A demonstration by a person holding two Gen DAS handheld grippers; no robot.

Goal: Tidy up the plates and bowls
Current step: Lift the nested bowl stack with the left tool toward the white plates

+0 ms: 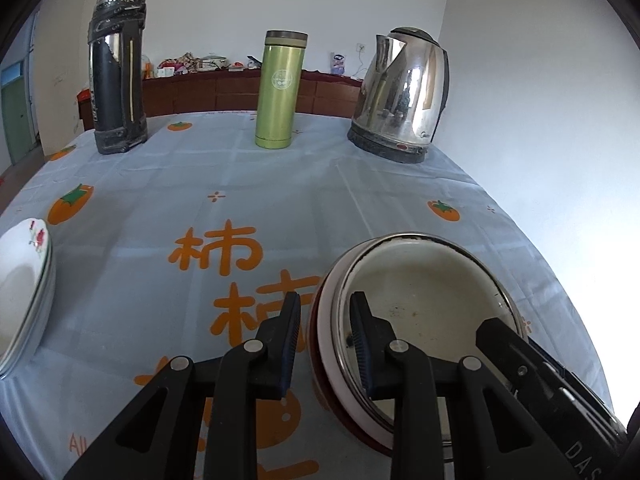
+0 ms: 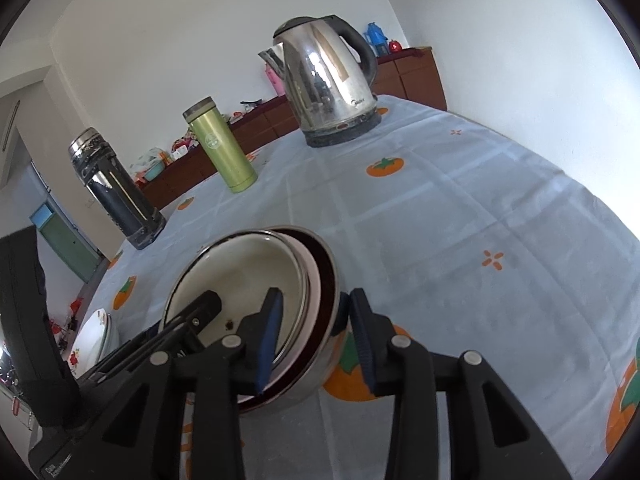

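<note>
A stack of nested bowls (image 1: 420,304), cream inside with pink and dark red rims under a metal one, sits tilted above the tablecloth. My left gripper (image 1: 325,306) straddles the stack's left rim, one finger inside and one outside. My right gripper (image 2: 316,304) straddles the opposite rim of the same stack (image 2: 256,276) the same way. Both sets of jaws stand close around the rims; whether they press on them is unclear. A stack of white flowered plates (image 1: 24,292) lies at the table's left edge, also in the right wrist view (image 2: 94,338).
At the back of the table stand a black and steel thermos (image 1: 118,72), a green flask (image 1: 280,90) and a steel kettle (image 1: 404,96). The cloth (image 1: 240,184) is pale blue with orange persimmons. A dark wooden cabinet stands behind the table.
</note>
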